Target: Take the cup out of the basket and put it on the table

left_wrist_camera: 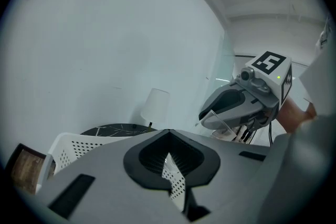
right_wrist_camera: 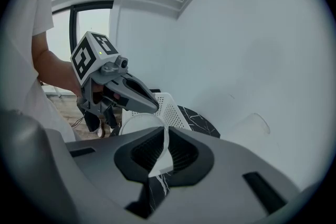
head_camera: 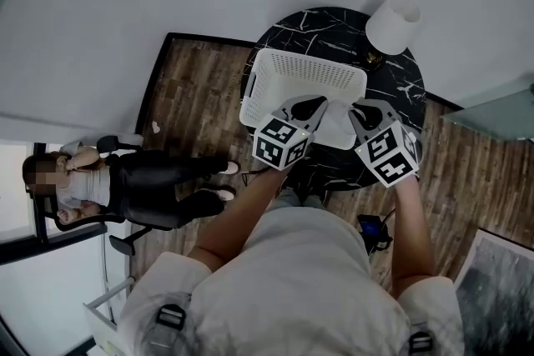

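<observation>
Black marble counter (head_camera: 400,87) carries the white basket (head_camera: 304,75) in the head view. In its own view the left hand-held gripper (left_wrist_camera: 168,157) pinches the basket's wall. The right hand-held gripper (right_wrist_camera: 164,139) clamps the cup (right_wrist_camera: 137,124), apparently lifted out; setting it down remains.

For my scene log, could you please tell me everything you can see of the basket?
The basket is white, plastic-looking and rectangular with rounded corners. It is open-topped, and its walls are dotted with rows of small holes. It stands upright on the left part of the round black table. The left gripper is shut on its near wall, which shows perforated between the jaws in the left gripper view. Its inside is too washed out to read.
</observation>
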The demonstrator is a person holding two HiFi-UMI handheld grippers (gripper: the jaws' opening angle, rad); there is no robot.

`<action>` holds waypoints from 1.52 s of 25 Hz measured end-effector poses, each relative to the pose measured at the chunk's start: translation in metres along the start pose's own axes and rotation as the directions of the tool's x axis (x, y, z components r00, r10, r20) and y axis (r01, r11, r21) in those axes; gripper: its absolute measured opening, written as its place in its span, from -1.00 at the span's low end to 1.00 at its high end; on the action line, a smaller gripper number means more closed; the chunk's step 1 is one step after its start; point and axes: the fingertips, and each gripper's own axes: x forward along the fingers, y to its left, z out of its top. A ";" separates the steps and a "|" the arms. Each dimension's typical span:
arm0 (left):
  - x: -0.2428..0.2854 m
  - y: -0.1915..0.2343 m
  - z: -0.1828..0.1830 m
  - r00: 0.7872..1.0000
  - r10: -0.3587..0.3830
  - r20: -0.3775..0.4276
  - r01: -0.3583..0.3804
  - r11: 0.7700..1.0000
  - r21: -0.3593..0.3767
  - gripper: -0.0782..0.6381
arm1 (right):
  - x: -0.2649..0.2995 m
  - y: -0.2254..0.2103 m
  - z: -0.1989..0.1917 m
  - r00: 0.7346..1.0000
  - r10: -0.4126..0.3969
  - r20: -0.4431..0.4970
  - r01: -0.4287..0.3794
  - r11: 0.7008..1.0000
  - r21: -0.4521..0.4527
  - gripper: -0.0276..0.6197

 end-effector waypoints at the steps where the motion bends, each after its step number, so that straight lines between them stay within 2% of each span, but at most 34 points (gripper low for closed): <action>1: 0.005 -0.007 0.000 1.000 -0.017 -0.003 0.017 1.000 0.003 -0.77 | -0.006 -0.004 -0.006 1.000 -0.016 -0.008 0.016 1.000 0.009 -0.82; 9: 0.052 -0.075 -0.005 0.984 -0.176 -0.043 0.177 0.983 0.037 -0.77 | -0.060 -0.032 -0.067 0.986 -0.140 -0.089 0.149 0.983 0.107 -0.82; 14: 0.077 -0.119 -0.013 0.962 -0.263 -0.077 0.268 0.962 0.051 -0.77 | -0.093 -0.040 -0.110 0.969 -0.199 -0.144 0.223 0.959 0.175 -0.82; 20: 0.097 -0.167 -0.028 0.931 -0.345 -0.123 0.354 0.934 0.059 -0.77 | -0.123 -0.037 -0.156 0.952 -0.234 -0.197 0.278 0.930 0.240 -0.82; 26: 0.111 -0.191 -0.040 0.917 -0.371 -0.145 0.380 0.924 0.041 -0.77 | -0.130 -0.036 -0.186 0.949 -0.223 -0.225 0.281 0.919 0.275 -0.82; 38: 0.136 -0.197 -0.075 0.915 -0.352 -0.196 0.355 0.935 -0.020 -0.77 | -0.099 -0.034 -0.227 0.956 -0.139 -0.257 0.216 0.930 0.299 -0.82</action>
